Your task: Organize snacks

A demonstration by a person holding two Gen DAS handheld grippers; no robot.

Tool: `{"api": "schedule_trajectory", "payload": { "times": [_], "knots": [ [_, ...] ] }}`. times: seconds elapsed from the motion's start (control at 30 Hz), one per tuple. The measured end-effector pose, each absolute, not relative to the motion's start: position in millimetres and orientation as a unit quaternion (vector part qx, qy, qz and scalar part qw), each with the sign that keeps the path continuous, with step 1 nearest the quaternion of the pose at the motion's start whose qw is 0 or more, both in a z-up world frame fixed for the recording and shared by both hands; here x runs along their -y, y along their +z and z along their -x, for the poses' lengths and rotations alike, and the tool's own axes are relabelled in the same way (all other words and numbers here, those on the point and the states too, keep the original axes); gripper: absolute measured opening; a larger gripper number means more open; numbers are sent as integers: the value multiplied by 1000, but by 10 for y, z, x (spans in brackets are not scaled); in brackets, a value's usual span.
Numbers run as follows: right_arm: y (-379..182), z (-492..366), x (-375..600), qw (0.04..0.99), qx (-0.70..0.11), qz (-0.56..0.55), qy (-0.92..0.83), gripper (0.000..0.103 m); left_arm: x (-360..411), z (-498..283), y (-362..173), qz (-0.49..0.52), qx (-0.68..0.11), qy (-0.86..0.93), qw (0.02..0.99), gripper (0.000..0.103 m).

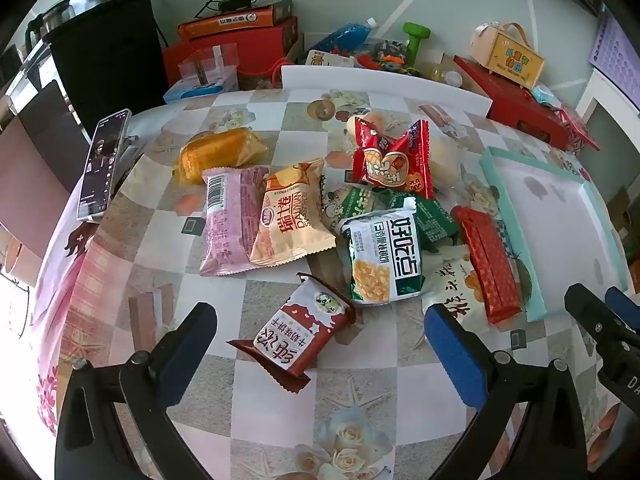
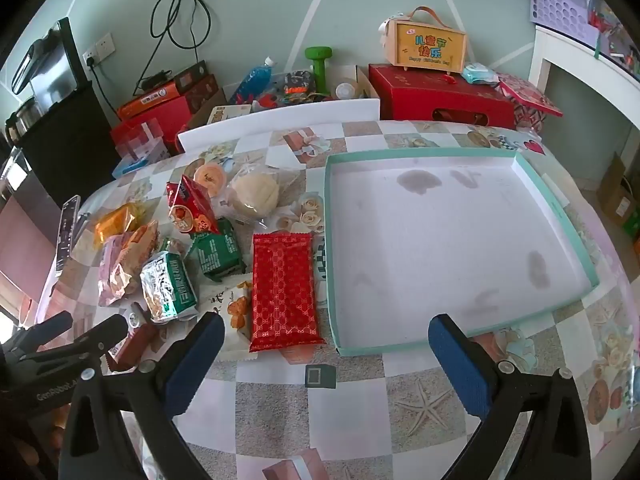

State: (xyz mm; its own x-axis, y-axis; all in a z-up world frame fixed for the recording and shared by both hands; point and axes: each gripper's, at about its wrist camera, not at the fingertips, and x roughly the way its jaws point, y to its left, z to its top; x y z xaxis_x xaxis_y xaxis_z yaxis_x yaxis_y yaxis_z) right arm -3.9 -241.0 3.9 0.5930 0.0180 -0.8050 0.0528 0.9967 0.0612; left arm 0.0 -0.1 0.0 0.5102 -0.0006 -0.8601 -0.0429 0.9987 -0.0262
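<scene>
We see a table (image 1: 280, 400) under a glossy checked cloth printed with roses and starfish. At its far left a flat phone (image 1: 102, 164) lies near the edge. Right of it the snacks form a loose pile of crinkly foil and plastic packets: an orange see-through wrapper (image 1: 220, 154), a pink pouch (image 1: 228, 220) overlapped by a tan one (image 1: 290, 216), then a brown-and-white biscuit packet (image 1: 294, 330) lying nearest. Further right come a puffy red bag (image 1: 394, 160), a silver-green pillow pack (image 1: 382, 254) and a long flat red bar with a gold lattice print (image 2: 284, 290).

Our left gripper (image 1: 320, 340) hovers with its jaws spread wide on either side of the biscuit packet, gripping nothing. Our right gripper (image 2: 326, 354) is likewise wide open and empty, near the red bar.

Right of the pile sits a shallow rectangular cardboard tray (image 2: 556, 204) with teal walls; its white floor shows grey stains and holds no snacks.
</scene>
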Motion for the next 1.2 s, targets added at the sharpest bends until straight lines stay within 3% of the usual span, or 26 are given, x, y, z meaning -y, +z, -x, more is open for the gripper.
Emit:
{"api": "schedule_trajectory", "payload": {
  "times": [1.2],
  "knots": [
    [32, 37, 2399, 891, -452, -38, -10, 103, -24, -1, -30, 28, -501, 22, 865, 103]
  ]
}}
